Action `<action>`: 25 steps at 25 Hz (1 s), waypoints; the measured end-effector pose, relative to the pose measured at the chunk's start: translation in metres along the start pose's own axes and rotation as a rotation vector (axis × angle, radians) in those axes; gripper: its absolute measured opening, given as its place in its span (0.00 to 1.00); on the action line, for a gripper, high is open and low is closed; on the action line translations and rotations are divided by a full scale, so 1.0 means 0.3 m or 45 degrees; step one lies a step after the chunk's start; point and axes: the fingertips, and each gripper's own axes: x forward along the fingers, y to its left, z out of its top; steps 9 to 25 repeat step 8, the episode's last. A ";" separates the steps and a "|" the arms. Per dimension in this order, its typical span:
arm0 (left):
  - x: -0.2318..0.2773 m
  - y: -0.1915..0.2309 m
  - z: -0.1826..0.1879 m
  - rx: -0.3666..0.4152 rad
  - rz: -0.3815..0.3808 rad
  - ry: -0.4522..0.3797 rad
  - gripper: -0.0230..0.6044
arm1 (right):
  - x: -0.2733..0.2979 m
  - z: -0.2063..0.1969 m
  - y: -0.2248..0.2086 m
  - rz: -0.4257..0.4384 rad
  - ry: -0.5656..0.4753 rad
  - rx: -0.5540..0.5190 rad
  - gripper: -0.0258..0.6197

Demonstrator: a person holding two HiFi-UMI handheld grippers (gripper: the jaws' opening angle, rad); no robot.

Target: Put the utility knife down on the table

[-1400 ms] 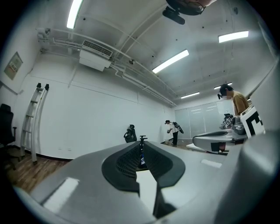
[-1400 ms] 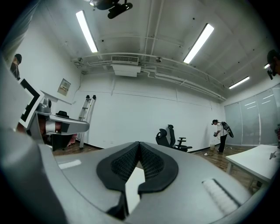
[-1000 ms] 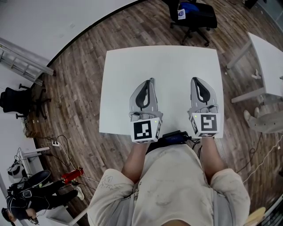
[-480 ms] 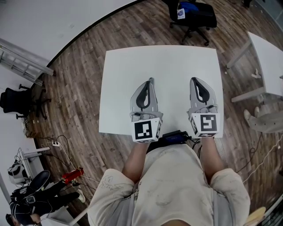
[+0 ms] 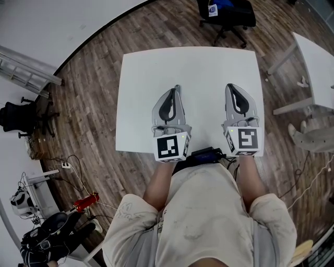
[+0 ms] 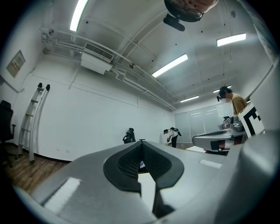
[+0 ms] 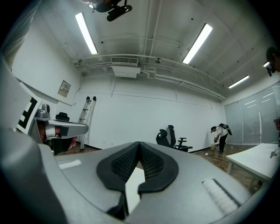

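No utility knife shows in any view. A white table [image 5: 188, 65] lies bare in the head view. My left gripper [image 5: 178, 89] rests over its near half, pointing away from me, with its jaws shut and nothing between them. My right gripper [image 5: 230, 87] lies parallel to it on the right, also shut and empty. In the left gripper view the black pads [image 6: 131, 164] meet at the tip [image 6: 141, 142]. The right gripper view shows the same, with its pads [image 7: 151, 166] closed together at the tip [image 7: 139, 143].
A black office chair [image 5: 227, 13] stands beyond the table's far edge. A second white table [image 5: 318, 68] is at the right. A ladder [image 5: 26, 68] and another black chair [image 5: 21, 117] stand at the left. A person [image 5: 52, 234] is at the lower left, and cables lie on the wood floor.
Both grippers keep their places on the table. The head view has shifted slightly, and the person at the lower left has moved further down the picture.
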 end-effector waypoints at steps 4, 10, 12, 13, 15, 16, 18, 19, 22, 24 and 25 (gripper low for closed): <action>-0.001 0.006 0.032 0.008 0.001 -0.005 0.07 | 0.000 0.036 0.002 -0.002 -0.008 -0.002 0.05; 0.004 0.017 0.055 0.004 0.017 0.001 0.07 | 0.012 0.057 -0.005 -0.001 -0.019 -0.007 0.05; 0.004 0.017 0.055 0.004 0.017 0.001 0.07 | 0.012 0.057 -0.005 -0.001 -0.019 -0.007 0.05; 0.004 0.017 0.055 0.004 0.017 0.001 0.07 | 0.012 0.057 -0.005 -0.001 -0.019 -0.007 0.05; 0.004 0.017 0.055 0.004 0.017 0.001 0.07 | 0.012 0.057 -0.005 -0.001 -0.019 -0.007 0.05; 0.004 0.017 0.055 0.004 0.017 0.001 0.07 | 0.012 0.057 -0.005 -0.001 -0.019 -0.007 0.05; 0.004 0.017 0.055 0.004 0.017 0.001 0.07 | 0.012 0.057 -0.005 -0.001 -0.019 -0.007 0.05; 0.004 0.017 0.055 0.004 0.017 0.001 0.07 | 0.012 0.057 -0.005 -0.001 -0.019 -0.007 0.05; 0.004 0.017 0.055 0.004 0.017 0.001 0.07 | 0.012 0.057 -0.005 -0.001 -0.019 -0.007 0.05; 0.004 0.017 0.055 0.004 0.017 0.001 0.07 | 0.012 0.057 -0.005 -0.001 -0.019 -0.007 0.05; 0.004 0.017 0.055 0.004 0.017 0.001 0.07 | 0.012 0.057 -0.005 -0.001 -0.019 -0.007 0.05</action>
